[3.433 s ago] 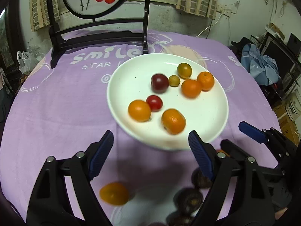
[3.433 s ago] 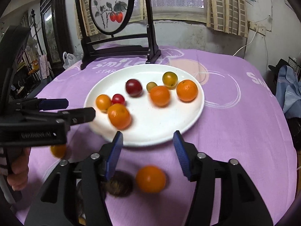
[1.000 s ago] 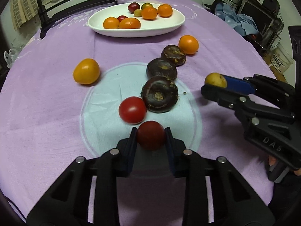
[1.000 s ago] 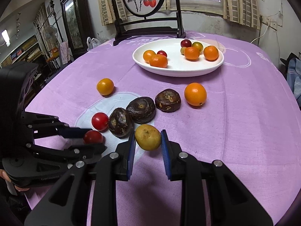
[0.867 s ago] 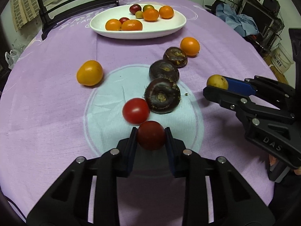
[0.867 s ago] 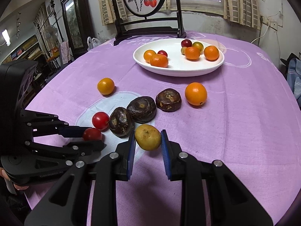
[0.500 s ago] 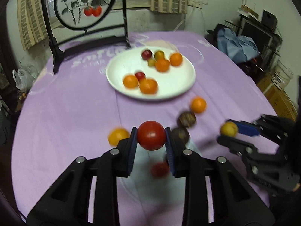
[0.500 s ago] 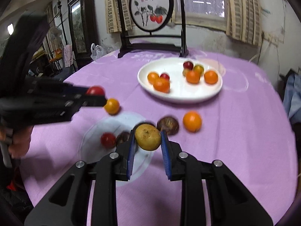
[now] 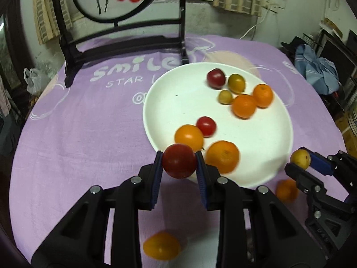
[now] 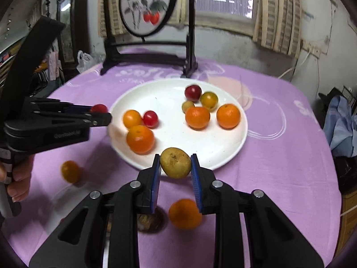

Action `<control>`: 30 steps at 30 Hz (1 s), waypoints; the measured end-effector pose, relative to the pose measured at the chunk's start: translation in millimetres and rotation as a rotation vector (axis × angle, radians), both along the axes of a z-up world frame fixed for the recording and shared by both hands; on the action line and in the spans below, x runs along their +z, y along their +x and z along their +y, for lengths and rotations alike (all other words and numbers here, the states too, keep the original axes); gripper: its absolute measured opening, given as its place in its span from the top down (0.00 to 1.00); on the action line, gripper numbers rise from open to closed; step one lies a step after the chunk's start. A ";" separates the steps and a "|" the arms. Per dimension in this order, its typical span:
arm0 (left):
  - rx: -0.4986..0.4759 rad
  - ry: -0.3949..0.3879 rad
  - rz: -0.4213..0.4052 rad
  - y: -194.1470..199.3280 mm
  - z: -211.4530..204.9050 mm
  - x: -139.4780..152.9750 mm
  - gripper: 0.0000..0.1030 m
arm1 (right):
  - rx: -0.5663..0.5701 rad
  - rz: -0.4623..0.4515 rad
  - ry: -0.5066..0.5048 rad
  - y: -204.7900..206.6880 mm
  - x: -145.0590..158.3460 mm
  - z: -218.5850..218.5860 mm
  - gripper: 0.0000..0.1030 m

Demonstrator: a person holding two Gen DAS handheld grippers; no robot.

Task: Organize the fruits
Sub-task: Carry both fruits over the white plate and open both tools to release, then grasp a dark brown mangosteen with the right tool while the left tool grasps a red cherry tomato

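In the left wrist view, the left gripper (image 9: 179, 164) is clenched on a dark red tomato (image 9: 179, 164), which sits at the near rim of the white plate (image 9: 178, 93). On the plate, an orange-yellow fruit (image 9: 188, 136) and a tangerine (image 9: 222, 159) lie just beyond the tomato, with a small red tomato (image 9: 206, 126) behind them. The plate's far left part is bare; five more fruits cluster at its far right. The right gripper (image 9: 300, 161) is just off the plate's near right rim, grasping a yellow fruit (image 9: 300, 159). An orange (image 9: 286, 190) lies on the purple cloth (image 9: 78, 134) just outside that rim, and a yellow-orange fruit (image 9: 161, 245) lies on the cloth nearer the camera than the plate.

In the right wrist view, the right gripper (image 10: 175, 167) is closed on the yellow fruit (image 10: 175, 162) at the plate's (image 10: 223, 147) near rim. The plate's near right part is bare. The left gripper (image 10: 99, 111) is at the plate's left edge with the tomato (image 10: 98, 108) pinched at its tip. An orange (image 10: 185, 213) lies on the cloth (image 10: 279, 167) short of the plate's near rim, with open cloth to the plate's right.
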State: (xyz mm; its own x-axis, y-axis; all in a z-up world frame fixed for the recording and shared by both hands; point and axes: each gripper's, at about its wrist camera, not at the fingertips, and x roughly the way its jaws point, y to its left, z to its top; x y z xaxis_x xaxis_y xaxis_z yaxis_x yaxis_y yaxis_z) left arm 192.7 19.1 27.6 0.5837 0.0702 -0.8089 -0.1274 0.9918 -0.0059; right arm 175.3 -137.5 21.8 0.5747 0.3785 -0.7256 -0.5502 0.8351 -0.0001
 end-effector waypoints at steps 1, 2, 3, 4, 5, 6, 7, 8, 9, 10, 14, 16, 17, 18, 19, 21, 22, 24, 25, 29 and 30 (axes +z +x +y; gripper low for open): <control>-0.002 0.004 0.004 1.8 0.4 -2.7 0.72 | -0.003 0.009 -0.009 4.1 -3.5 2.8 0.74; -0.002 0.010 0.009 5.4 0.4 -5.7 0.71 | -0.011 0.012 -0.014 7.7 -6.4 4.4 0.74; 0.000 0.011 0.011 7.9 0.8 -8.1 0.71 | -0.023 0.022 -0.018 12.6 -9.5 5.6 0.74; 0.004 0.003 0.016 11.2 1.6 -10.7 0.71 | -0.025 0.047 -0.019 16.7 -13.3 6.7 0.74; 0.006 -0.009 0.020 12.9 2.4 -12.2 0.68 | -0.029 0.075 -0.011 21.6 -17.1 7.4 0.74; 0.009 -0.023 0.020 14.6 3.2 -12.5 0.51 | -0.036 0.082 -0.005 23.0 -18.4 7.2 0.69; 0.017 -0.029 0.006 13.9 4.2 -11.1 0.41 | -0.037 0.080 -0.004 23.1 -19.3 7.2 0.68; 0.029 -0.018 -0.015 12.1 4.8 -8.7 0.32 | -0.035 0.066 -0.014 21.0 -19.4 7.9 0.68; 0.035 0.002 -0.030 9.3 3.7 -5.9 0.32 | -0.036 0.055 -0.021 18.1 -18.6 7.7 0.68; 0.027 0.013 -0.034 7.3 2.4 -3.1 0.32 | -0.035 0.053 -0.018 16.0 -17.7 7.1 0.68; 0.047 -0.009 -0.043 -6.2 9.3 4.0 0.32 | -0.037 0.066 0.022 3.4 -10.7 -3.0 0.68; 0.055 -0.034 -0.043 -15.8 13.6 6.7 0.30 | -0.036 0.070 0.038 -4.8 -8.4 -8.3 0.68; 0.057 -0.041 -0.043 -20.3 15.0 7.6 0.29 | -0.038 0.071 0.042 -8.2 -7.7 -10.2 0.67; 0.057 -0.047 -0.046 -25.7 16.1 8.7 0.28 | -0.041 0.074 0.048 -13.2 -6.8 -13.6 0.67; 0.056 -0.050 -0.049 -30.9 16.7 9.7 0.28 | -0.043 0.075 0.059 -18.9 -5.7 -17.4 0.67; 0.057 -0.045 -0.050 -39.1 17.2 9.7 0.26 | -0.046 0.071 0.076 -29.5 -3.7 -23.8 0.67; 0.058 -0.037 -0.048 -45.7 16.5 9.2 0.26 | -0.049 0.069 0.081 -35.1 -3.0 -26.9 0.66; 0.056 -0.035 -0.047 -54.4 16.9 8.4 0.25 | -0.054 0.065 0.093 -47.4 -2.6 -33.6 0.62; 0.049 -0.039 -0.043 -60.8 15.8 6.9 0.25 | -0.055 0.065 0.094 -51.7 -2.7 -35.2 0.62; 0.038 -0.037 -0.032 -76.2 13.1 0.9 0.25 | -0.056 0.070 0.096 -73.1 -6.4 -43.1 0.61; 0.038 -0.036 -0.031 -78.7 13.0 -0.4 0.24 | -0.050 0.076 0.102 -77.5 -7.7 -44.1 0.61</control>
